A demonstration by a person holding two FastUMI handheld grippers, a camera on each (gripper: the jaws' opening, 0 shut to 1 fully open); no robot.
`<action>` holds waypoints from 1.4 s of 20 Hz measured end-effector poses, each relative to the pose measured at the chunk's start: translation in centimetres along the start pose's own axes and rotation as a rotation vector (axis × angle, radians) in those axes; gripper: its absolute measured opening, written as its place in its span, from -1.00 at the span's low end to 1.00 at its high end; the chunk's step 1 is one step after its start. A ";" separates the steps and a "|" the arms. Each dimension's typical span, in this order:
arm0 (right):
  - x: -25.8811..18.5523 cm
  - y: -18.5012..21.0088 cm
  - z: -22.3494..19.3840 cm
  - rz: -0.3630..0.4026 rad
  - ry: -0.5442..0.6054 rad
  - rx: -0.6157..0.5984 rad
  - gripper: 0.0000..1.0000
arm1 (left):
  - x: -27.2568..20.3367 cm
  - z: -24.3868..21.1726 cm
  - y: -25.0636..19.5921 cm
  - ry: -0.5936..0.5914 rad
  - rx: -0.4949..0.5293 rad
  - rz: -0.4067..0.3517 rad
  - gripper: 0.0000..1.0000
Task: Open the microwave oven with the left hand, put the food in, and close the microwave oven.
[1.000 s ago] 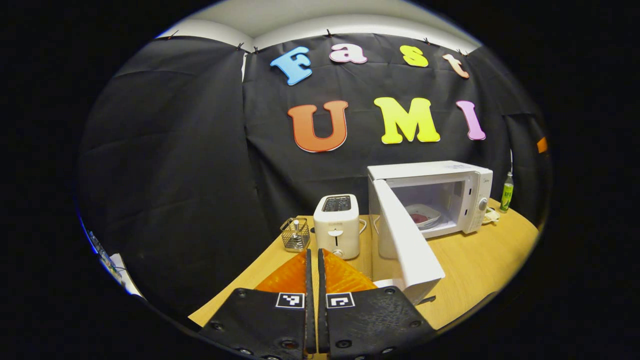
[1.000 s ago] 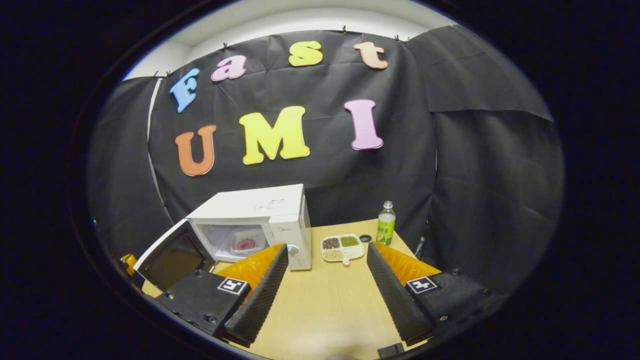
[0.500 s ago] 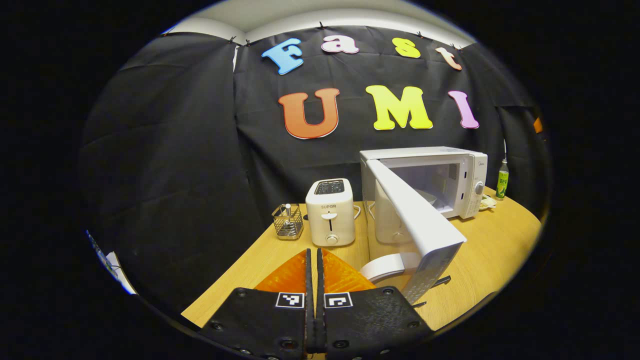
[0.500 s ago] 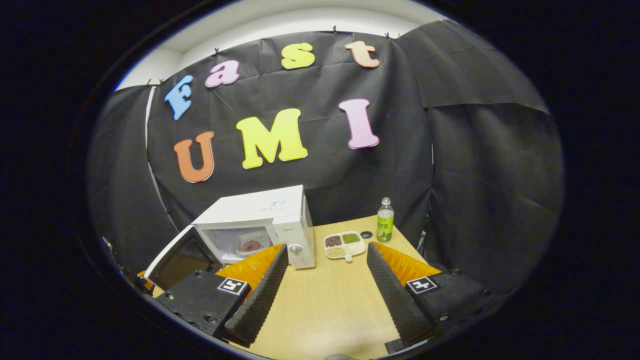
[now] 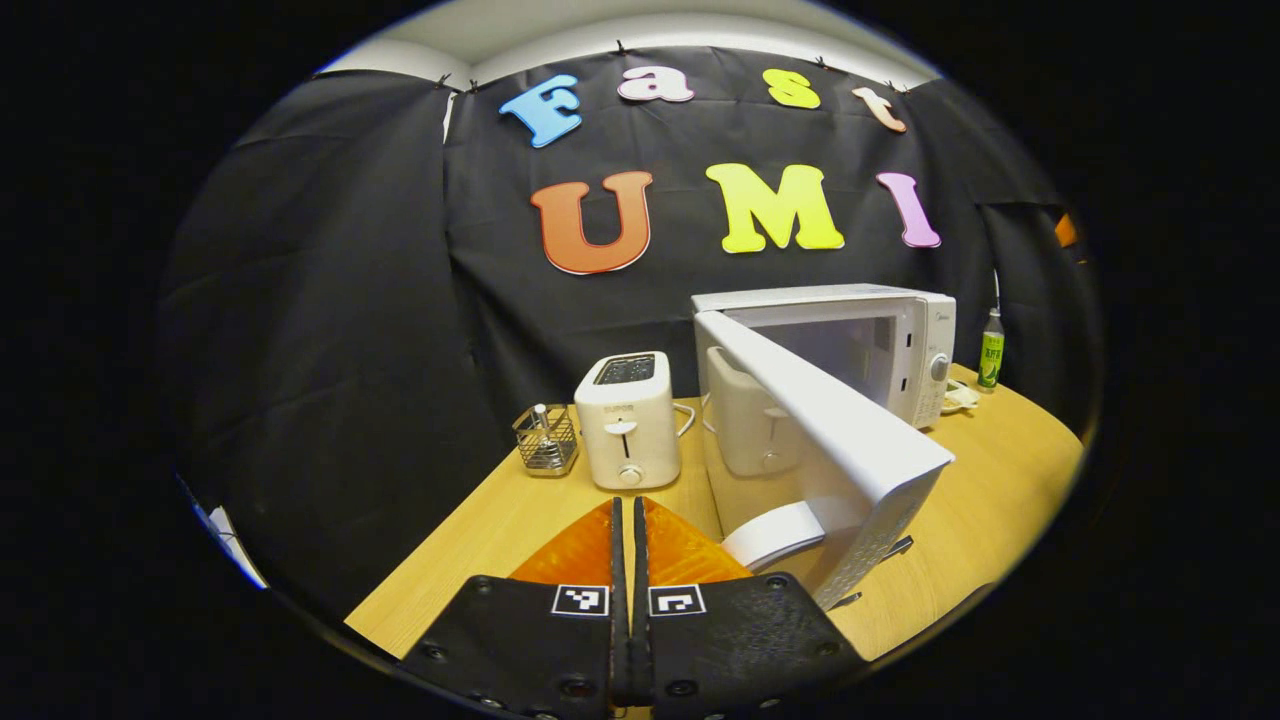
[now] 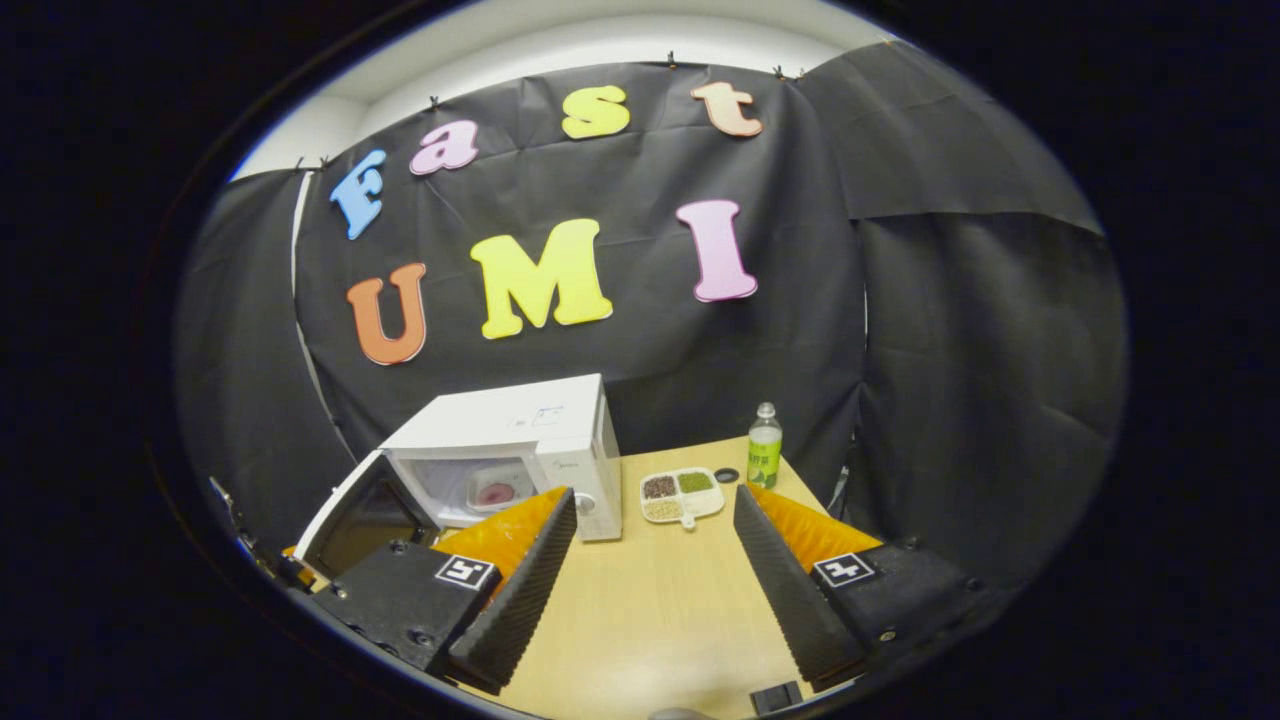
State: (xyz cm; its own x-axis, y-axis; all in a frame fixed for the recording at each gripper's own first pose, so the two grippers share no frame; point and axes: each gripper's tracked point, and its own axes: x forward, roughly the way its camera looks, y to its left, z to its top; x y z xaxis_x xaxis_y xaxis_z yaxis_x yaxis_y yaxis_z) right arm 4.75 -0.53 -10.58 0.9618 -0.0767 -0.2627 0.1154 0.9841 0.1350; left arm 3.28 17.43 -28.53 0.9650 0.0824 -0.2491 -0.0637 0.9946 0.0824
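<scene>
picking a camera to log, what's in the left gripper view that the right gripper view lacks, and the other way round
Left gripper view: the toaster, the wire basket beside it, and the shut left claw.
Right gripper view: the plate of food inside the oven, and the open right claw.
Both: the microwave with its door open, the green bottle and the wooden table.

The microwave door has swung further toward the microwave, now hiding the plate of food from the left gripper view. The left claw, fingers pressed together, has followed beside the door's handle.
</scene>
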 end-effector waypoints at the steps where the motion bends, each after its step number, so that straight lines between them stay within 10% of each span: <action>1: 0.0 -0.2 0.3 0.001 -0.004 0.002 1.00 | -0.1 0.3 -1.2 -0.008 -0.004 -0.018 -1.00; 15: -0.2 -3.1 2.5 0.000 -0.022 0.004 1.00 | 1.3 3.3 -18.8 -0.056 0.058 -0.299 -1.00; 28: 1.9 -6.6 2.7 0.005 0.021 0.023 0.83 | 7.0 5.6 -27.4 -0.066 0.069 -0.370 -0.99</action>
State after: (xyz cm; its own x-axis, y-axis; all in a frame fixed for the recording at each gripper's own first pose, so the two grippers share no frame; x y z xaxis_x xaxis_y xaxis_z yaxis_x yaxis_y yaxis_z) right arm 6.44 -7.59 -9.37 0.9568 -0.0686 -0.2824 0.1169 0.9805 0.1581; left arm 13.21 -9.62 -27.16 0.9339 -0.2879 -0.2117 0.3073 0.9494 0.0642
